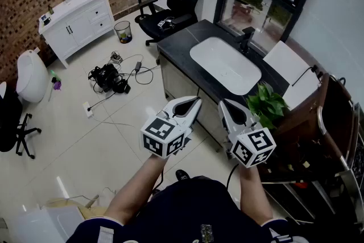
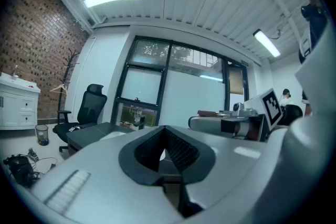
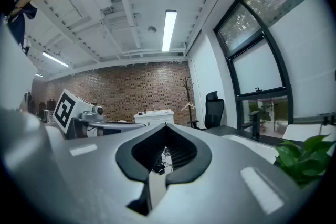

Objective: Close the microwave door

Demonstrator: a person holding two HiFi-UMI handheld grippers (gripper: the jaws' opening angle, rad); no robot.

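Note:
I cannot make out a microwave for certain in any view. In the head view my left gripper and right gripper are held side by side at chest height, over the floor in front of a dark counter. Both point towards that counter. In the left gripper view the jaws of the left gripper meet at the tips with nothing between them. The right gripper looks the same in its own view: tips together, holding nothing. Each gripper's marker cube faces my head.
A white sink basin with a black tap is set in the counter. A green plant stands at its near end. A dark brown unit with a metal handle fills the right edge. A black office chair, cables and a camera lie beyond.

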